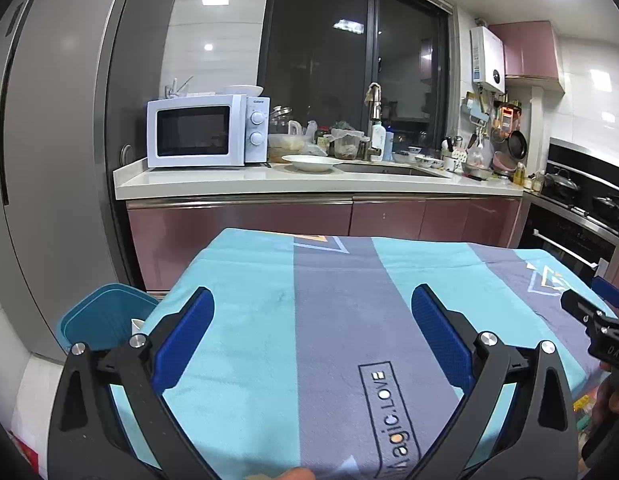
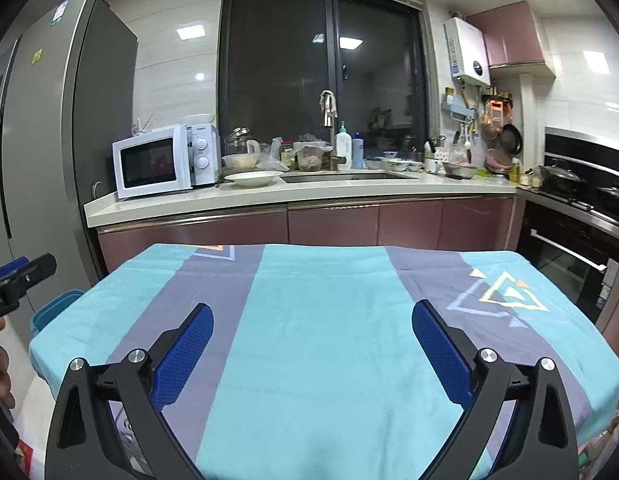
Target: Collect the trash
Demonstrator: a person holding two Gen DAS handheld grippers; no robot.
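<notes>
My left gripper (image 1: pixel 312 304) hangs open over a table covered with a blue and grey striped cloth (image 1: pixel 329 320), nothing between its blue pads. My right gripper (image 2: pixel 312 320) is open too, above the same cloth (image 2: pixel 317 320), and holds nothing. A teal bin (image 1: pixel 105 316) stands on the floor by the table's left edge, with something white showing at its rim; in the right wrist view only a corner of the bin (image 2: pixel 53 308) shows. No loose trash lies on the cloth in either view. The right gripper's tip (image 1: pixel 589 308) shows at the left wrist view's right edge.
A grey fridge (image 1: pixel 49 160) rises at the left. Behind the table runs a counter (image 1: pixel 269 184) with a white microwave (image 1: pixel 205 132), a plate (image 1: pixel 311 162), a sink and much kitchenware. An oven and hob (image 1: pixel 581 220) stand at the right.
</notes>
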